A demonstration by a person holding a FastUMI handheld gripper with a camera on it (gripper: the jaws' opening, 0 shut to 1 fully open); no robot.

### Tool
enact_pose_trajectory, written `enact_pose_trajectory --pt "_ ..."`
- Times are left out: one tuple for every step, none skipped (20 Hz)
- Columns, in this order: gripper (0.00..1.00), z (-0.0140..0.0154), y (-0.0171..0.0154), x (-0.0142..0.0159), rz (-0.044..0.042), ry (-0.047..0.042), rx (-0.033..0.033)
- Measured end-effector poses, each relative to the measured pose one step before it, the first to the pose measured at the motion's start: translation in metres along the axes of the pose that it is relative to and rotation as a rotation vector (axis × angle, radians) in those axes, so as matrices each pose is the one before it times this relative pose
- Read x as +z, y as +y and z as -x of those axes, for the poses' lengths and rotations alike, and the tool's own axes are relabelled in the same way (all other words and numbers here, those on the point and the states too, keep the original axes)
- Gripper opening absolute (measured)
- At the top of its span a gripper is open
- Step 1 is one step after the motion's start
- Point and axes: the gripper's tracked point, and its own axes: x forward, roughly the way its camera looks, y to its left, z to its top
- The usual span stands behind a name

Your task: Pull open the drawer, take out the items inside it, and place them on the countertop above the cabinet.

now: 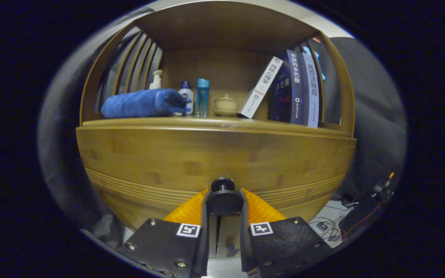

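Between the two fingers of the hand-held gripper [223, 202] sits the round black knob [223, 197] of the drawer [191, 162], and both fingers look pressed against its sides, so the hand-held gripper is clamped on the knob. That knob stands out from the wooden drawer front, which spreads wide just beyond the fingers and carries a band of fine grooves low down. How far the drawer is out is hard to judge from this close angle, and nothing inside it can be seen.

Above the drawer front runs the wooden surface [207, 122] of the cabinet. On it, from the left, lies a rolled blue towel [141, 103]; behind its far end stands a pump bottle [156, 79]. Just right of the towel are a small white bottle [186, 95] with a blue cap and a clear blue bottle [202, 97], close together. Next comes a small cream lidded cup [225, 105] on a saucer. Further right, a white book [260, 87] leans against a row of upright dark books [298, 88]. Loose cables [332, 227] lie on the floor to the right of the cabinet.
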Motion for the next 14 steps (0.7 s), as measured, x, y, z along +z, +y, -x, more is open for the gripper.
enact_pose_trajectory --pt "0.33 0.00306 0.00098 -0.00209 -0.0071 0.00272 0.00634" --pt "0.33 0.00746 -0.00027 -0.00106 -0.00507 0.00038 0.00146" --pt "0.33 0.00921 -0.00254 -0.00198 0.00814 -0.00347 -0.00297" --pt "0.33 0.00917 -0.00275 -0.00236 0.01385 0.00199 -0.00915" --pt "0.33 0.0084 -0.00266 -0.00237 0.00895 -0.00109 -0.01221" --pt "0.33 0.01029 -0.00145 -0.00245 0.01044 -0.00029 -0.00603" --pt "0.33 0.00978 -0.00221 -0.00154 0.00012 -0.00582 -0.00239" --pt "0.33 0.01041 -0.00134 -0.00218 -0.00231 -0.00091 0.00072" --pt "0.33 0.00948 -0.00194 -0.0025 -0.00716 -0.00152 -0.00218" --pt "0.33 0.01044 -0.00175 -0.00198 -0.00625 -0.00054 -0.00321" --pt "0.33 0.01078 -0.00213 -0.00259 -0.00454 -0.0009 -0.00197" --pt "0.33 0.01059 -0.00279 -0.00278 0.00472 -0.00373 -0.00102" --pt "0.33 0.00954 -0.00145 -0.00326 -0.0091 -0.00163 -0.00168" --pt "0.33 0.00936 -0.00124 -0.00539 -0.01169 0.0056 -0.0021"
